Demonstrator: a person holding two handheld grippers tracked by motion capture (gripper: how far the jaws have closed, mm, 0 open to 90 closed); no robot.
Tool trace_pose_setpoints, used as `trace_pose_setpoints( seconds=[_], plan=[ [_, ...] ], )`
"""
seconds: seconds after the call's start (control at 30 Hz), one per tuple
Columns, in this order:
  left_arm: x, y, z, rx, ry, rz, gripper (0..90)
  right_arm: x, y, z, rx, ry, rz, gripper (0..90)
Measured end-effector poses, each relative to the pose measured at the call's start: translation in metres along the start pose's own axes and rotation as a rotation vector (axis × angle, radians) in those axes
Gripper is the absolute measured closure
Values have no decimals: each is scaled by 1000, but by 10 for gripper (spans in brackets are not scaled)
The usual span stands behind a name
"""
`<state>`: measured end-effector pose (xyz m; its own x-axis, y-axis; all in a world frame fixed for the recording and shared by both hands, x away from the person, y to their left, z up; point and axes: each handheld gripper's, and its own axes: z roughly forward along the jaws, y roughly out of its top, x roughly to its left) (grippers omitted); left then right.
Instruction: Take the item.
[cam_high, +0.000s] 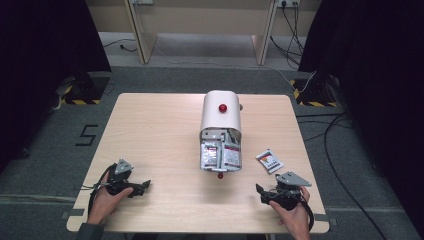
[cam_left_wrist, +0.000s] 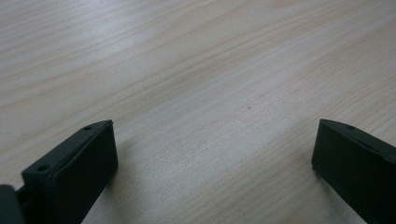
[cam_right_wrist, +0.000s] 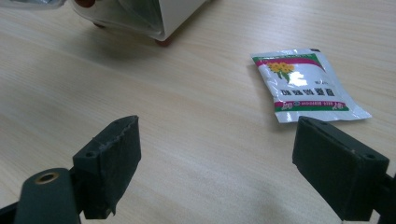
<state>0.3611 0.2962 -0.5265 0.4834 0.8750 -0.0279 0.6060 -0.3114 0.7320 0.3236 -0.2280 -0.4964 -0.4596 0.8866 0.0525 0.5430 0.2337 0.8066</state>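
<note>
A white box (cam_high: 220, 116) with a red knob lies mid-table, its open front showing several sachets (cam_high: 220, 155) inside. One white sachet (cam_high: 269, 161) with red, green and yellow print lies flat on the table to its right, also seen in the right gripper view as the sachet (cam_right_wrist: 306, 85) just beyond the jaws. My right gripper (cam_high: 259, 191) rests near the front right edge, open and empty (cam_right_wrist: 215, 158). Over bare wood at the front left, my left gripper (cam_high: 145, 185) stands open with nothing between its jaws (cam_left_wrist: 212, 154).
The box's corner and red foot (cam_right_wrist: 162, 43) show at the top of the right gripper view. The light wooden table (cam_high: 155, 135) stands on grey floor, with dark curtains at both sides and cables (cam_high: 330, 135) on the floor at the right.
</note>
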Motion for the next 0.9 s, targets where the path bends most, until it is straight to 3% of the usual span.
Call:
trace_pose_setpoints(
  seconds=[0.3, 0.5, 0.9],
  plan=[
    [0, 0, 0, 0, -1, 0, 0, 3, -9, -3, 11, -9, -23, 163],
    [0, 0, 0, 0, -1, 0, 0, 5, -17, -7, 25, -35, -5, 162],
    [0, 0, 0, 0, -1, 0, 0, 7, -34, -10, 45, -41, 16, 162]
  ],
)
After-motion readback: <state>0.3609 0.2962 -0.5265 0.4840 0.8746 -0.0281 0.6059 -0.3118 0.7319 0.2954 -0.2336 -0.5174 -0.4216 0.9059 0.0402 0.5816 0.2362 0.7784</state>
